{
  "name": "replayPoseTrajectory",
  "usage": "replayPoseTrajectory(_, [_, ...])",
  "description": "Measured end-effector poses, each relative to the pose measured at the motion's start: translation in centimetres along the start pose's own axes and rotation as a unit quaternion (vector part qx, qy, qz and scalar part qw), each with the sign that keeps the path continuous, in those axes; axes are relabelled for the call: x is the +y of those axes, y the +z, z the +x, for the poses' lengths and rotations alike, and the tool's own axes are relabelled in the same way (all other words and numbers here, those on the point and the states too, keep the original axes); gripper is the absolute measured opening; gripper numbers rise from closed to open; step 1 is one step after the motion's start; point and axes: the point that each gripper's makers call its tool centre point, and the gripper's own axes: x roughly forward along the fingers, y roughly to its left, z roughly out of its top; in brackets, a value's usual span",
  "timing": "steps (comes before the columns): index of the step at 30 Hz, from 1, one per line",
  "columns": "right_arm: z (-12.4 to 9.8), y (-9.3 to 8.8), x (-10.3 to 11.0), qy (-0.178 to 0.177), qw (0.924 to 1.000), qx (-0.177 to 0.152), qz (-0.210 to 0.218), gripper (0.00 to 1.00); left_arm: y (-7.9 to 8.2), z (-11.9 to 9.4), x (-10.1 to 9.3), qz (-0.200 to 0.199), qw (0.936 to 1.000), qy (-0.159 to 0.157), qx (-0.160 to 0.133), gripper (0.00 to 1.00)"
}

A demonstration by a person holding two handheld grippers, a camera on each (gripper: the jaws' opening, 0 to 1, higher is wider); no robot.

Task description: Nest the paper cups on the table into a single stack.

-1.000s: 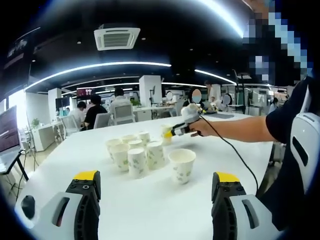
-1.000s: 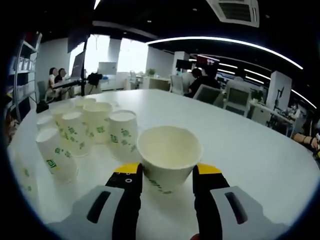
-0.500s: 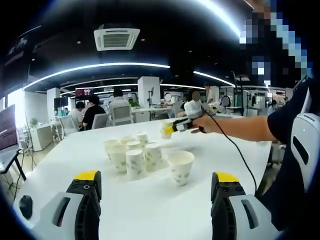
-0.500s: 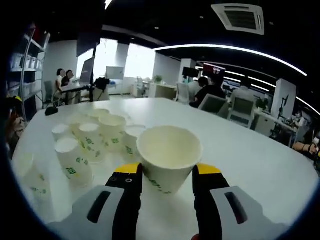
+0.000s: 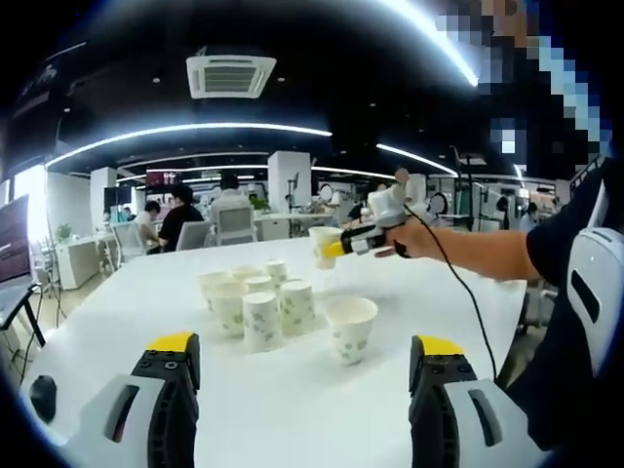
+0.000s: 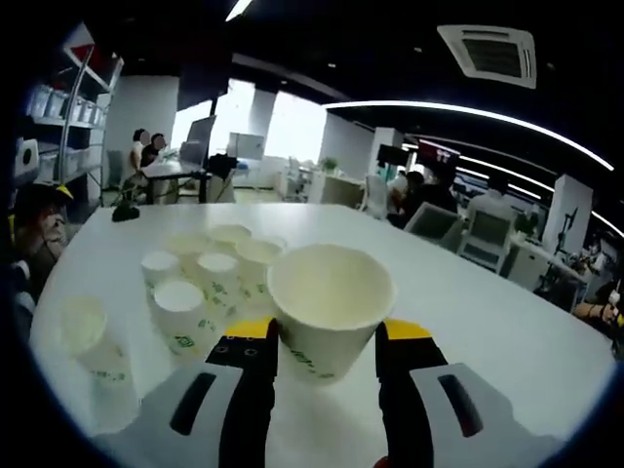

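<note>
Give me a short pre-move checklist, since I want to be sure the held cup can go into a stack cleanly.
1. Right tool shut on the held cup: ok, both jaws press its sides.
2. Held cup upright, mouth open and empty: ok in the right gripper view.
3. Held cup lifted clear of the table: ok, seen in the left gripper view.
4. Target cup upright and apart from the cluster of cups: ok.
5. Left tool free to steady the target: ok, jaws apart with nothing between.
6. Held cup aligned above the target: not ok, it hangs off to one side.
</note>
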Motion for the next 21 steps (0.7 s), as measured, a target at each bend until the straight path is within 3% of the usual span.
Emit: replayPoseTrajectory(21, [-4.6, 3.6, 6.0, 0.082, 0.9948, -0.033, -0.049, 0.42, 0.8, 1.1, -0.9, 0.003, 0.9997, -0.025, -0.004, 0.87])
